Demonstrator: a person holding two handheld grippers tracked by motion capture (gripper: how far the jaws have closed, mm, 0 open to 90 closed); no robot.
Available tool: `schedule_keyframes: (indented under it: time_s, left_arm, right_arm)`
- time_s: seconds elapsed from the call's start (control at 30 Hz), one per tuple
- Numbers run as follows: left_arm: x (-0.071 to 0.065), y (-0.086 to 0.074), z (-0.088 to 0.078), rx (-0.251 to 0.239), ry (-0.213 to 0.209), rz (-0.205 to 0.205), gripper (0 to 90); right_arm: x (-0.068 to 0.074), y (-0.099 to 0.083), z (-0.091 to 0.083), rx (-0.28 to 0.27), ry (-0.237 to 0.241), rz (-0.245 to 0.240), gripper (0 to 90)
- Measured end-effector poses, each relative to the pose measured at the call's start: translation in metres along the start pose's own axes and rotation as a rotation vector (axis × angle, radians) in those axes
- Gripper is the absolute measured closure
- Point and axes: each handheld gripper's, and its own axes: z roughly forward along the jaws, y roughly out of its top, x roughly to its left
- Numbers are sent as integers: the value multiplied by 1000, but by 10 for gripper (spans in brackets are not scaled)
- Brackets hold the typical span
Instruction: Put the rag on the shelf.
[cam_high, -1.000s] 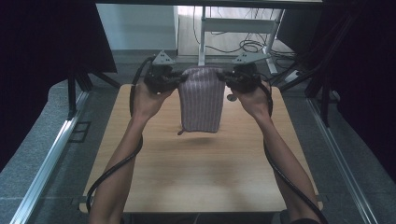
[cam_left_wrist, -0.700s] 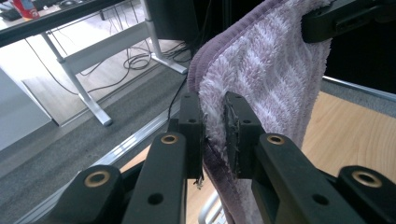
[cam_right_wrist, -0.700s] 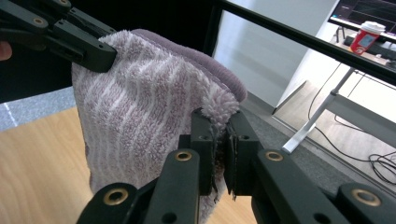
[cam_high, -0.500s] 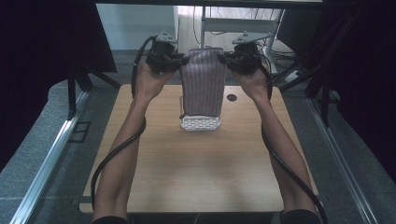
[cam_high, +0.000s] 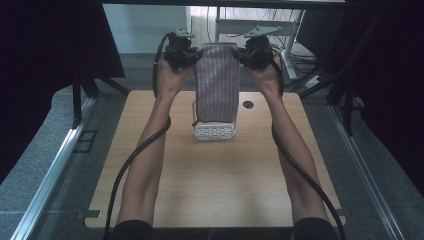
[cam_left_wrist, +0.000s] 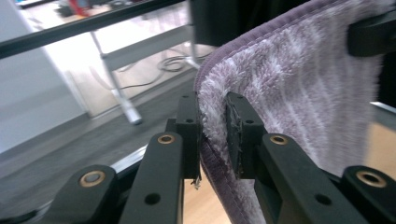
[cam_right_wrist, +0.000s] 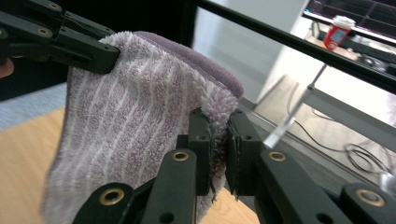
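Observation:
A purple striped towel (cam_high: 216, 82) hangs folded between my two grippers, held up over the far part of the wooden table (cam_high: 215, 190). My left gripper (cam_high: 192, 55) is shut on its upper left corner; its jaws have just eased open slightly, with the pads (cam_left_wrist: 236, 133) still pressing the pile (cam_left_wrist: 299, 93). My right gripper (cam_high: 243, 54) is shut on the upper right corner, and the towel (cam_right_wrist: 130, 121) sits pinched between its pads (cam_right_wrist: 201, 149). A white perforated basket (cam_high: 214, 132) stands on the table under the towel's lower edge.
A dark round hole (cam_high: 248, 104) marks the table to the right of the basket. Black cables trail from both grippers along the forearms. Metal frame rails (cam_high: 50, 175) flank the table, a desk frame and cables lie beyond it, and a red cup (cam_right_wrist: 337, 29) stands far off.
Both hands have moved away from the person, carrying the towel with them. The white basket now shows below the towel's hem.

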Motion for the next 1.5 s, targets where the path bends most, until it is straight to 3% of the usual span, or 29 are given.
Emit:
schedule_keyframes:
  time_s: [0.1, 0.13, 0.27, 0.33, 0.43, 0.57, 0.6, 0.63, 0.67, 0.7, 0.77, 0.8, 0.87, 1.03, 1.1, 1.27, 1.5]
  left_arm:
    - [-4, -10, 19, 11, 94, 49, 754]
    - [-4, -12, 23, 15, 105, 49, 753]
    - [-6, -20, 35, 34, 132, 53, 747]
    - [-7, -24, 42, 68, 139, 70, 740]
    - [-6, -32, 51, 119, 125, 62, 727]
    - [-6, -43, 60, 193, 109, 36, 708]
    - [-3, -48, 65, 251, 105, 11, 647]
    - [-3, -48, 65, 251, 105, 11, 598]
    - [2, -53, 68, 305, 67, -56, 542]
    - [4, -55, 68, 314, 63, -73, 495]
    - [6, -57, 68, 317, 55, -95, 447]
    - [9, -60, 63, 293, 27, -121, 397]
    - [10, -60, 60, 278, 17, -129, 356]
    - [10, -63, 46, 207, -64, -167, 295]
    - [6, -64, 39, 183, -97, -146, 258]
    - [-6, -65, 29, 166, -126, -119, 189]
    - [-16, -70, 17, 154, -171, -129, 134]
  right_arm:
    - [0, -7, 20, 32, -28, -5, 817]
    - [-1, -9, 24, 40, -30, -1, 817]
    - [-3, -17, 37, 63, -36, 16, 815]
    - [-3, -22, 44, 79, -40, 23, 813]
    - [-5, -32, 55, 108, -40, 31, 806]
    - [-4, -45, 67, 155, -30, 53, 787]
    - [-3, -50, 72, 194, -11, 57, 718]
    - [-2, -52, 75, 213, -8, 52, 703]
    - [-2, -54, 75, 222, -5, 51, 683]
    - [-2, -55, 76, 225, 10, 62, 654]
    - [-3, -57, 76, 234, 30, 75, 622]
    - [-2, -59, 75, 236, 35, 71, 601]
    - [-1, -60, 72, 228, 57, 85, 564]
    - [3, -62, 64, 237, 110, 112, 470]
    - [7, -63, 56, 218, 120, 124, 409]
    - [13, -67, 41, 183, 172, 152, 348]
    - [21, -85, 29, 173, 214, 150, 284]
